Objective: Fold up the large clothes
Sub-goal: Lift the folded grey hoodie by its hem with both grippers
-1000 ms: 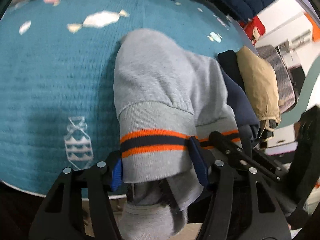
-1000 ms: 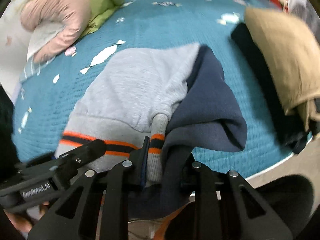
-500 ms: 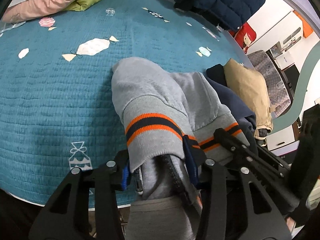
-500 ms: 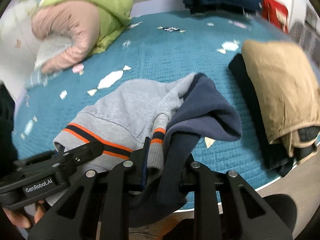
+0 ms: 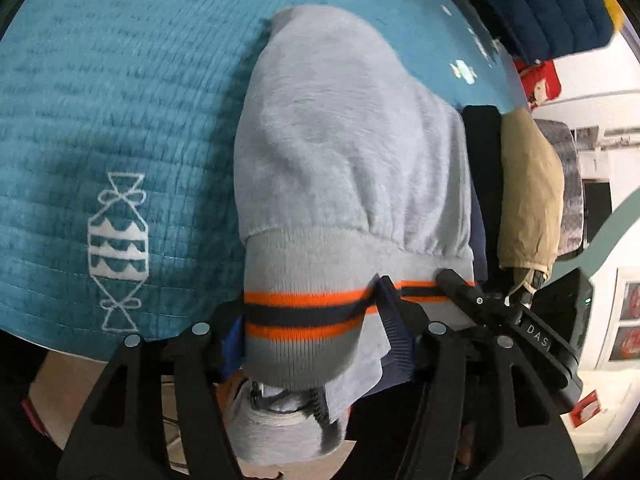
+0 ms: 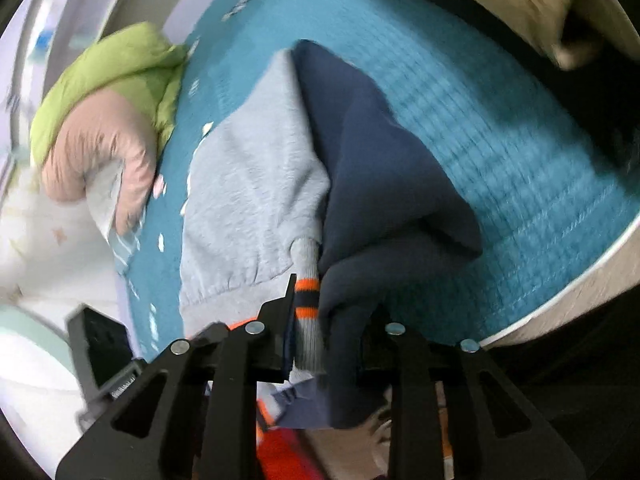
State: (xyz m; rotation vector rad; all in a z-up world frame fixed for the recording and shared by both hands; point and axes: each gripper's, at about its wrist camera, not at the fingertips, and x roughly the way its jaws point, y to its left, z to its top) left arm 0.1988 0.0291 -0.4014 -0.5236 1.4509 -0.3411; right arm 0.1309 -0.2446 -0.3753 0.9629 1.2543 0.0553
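Bedspread [image 5: 120, 100] under tool-gripped sweatshirt [image 5: 344, 152]

A teal quilted bedspread [image 5: 120, 112] with white candy shapes covers the bed, white walls [image 5: 600, 76] beyond.

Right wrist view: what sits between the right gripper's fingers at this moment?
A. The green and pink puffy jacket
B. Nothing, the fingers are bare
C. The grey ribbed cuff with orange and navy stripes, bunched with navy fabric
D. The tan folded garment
C: the grey ribbed cuff with orange and navy stripes and the navy fabric run down between the fingers of the right gripper, whose jaws are opening.
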